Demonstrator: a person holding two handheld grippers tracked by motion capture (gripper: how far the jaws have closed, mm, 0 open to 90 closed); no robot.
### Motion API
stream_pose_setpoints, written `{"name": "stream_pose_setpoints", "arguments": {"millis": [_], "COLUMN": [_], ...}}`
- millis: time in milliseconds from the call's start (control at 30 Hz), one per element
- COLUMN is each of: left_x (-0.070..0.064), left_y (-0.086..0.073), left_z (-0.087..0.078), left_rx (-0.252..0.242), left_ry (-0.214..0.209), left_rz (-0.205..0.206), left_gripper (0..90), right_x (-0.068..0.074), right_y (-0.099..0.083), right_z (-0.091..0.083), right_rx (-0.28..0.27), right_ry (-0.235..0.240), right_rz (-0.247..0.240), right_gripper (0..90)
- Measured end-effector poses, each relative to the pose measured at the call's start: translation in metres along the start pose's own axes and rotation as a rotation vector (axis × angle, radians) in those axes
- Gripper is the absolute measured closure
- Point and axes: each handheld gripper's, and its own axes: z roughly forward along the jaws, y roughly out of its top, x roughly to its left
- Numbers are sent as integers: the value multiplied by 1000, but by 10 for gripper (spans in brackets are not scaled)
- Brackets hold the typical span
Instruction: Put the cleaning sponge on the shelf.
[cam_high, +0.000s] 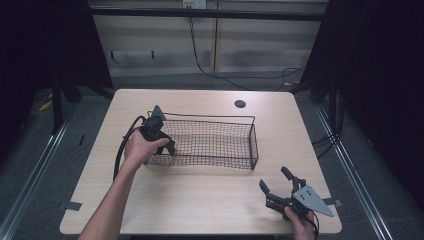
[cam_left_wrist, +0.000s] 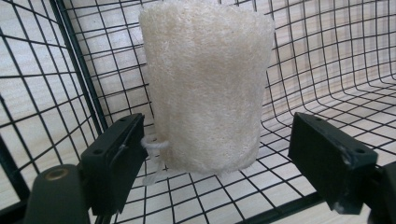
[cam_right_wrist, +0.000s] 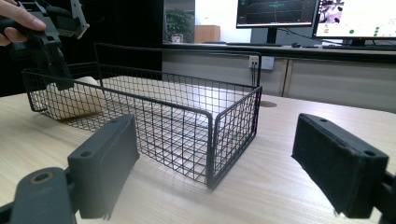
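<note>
- Loofah sponge (cam_left_wrist: 208, 84) lies inside the wire basket (cam_high: 252, 135), at its left end, on the wooden surface (cam_high: 200, 195).
- Left gripper (cam_left_wrist: 231, 154) reaches into the basket, jaws wide on either side of the sponge, not gripping.
- Right gripper (cam_high: 279, 186) rests near the surface's right front corner, jaws wide, holding nothing.

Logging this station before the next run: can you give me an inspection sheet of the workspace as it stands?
Surface: light wooden table, round cable hole near its far edge.
Job's things: black wire basket; pale loofah roll inside at its left end.
Clutter: nothing seen.
Grippers: left gripper open, jaws either side of the loofah roll; right gripper open, over the table's near right corner.
Cables: black cable trailing from the left gripper.
Surroundings: monitors beyond the table.
</note>
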Motion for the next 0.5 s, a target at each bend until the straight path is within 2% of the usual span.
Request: {"name": "stream_pose_setpoints", "arguments": {"millis": [267,433,500], "left_x": [3,7,8], "left_y": [-2,-4,-4], "left_z": [-6,-10,-12], "left_rx": [-24,-36,-38], "left_ry": [-30,-38,-54], "left_rz": [9,-2,4], "left_gripper": [187,186,186], "right_x": [0,0,0], "right_y": [0,0,0], "right_z": [0,0,0], "right_rx": [2,2,2], "right_ry": [-2,-2,-2], "right_rz": [2,2,2], "right_gripper": [136,136,136]}}
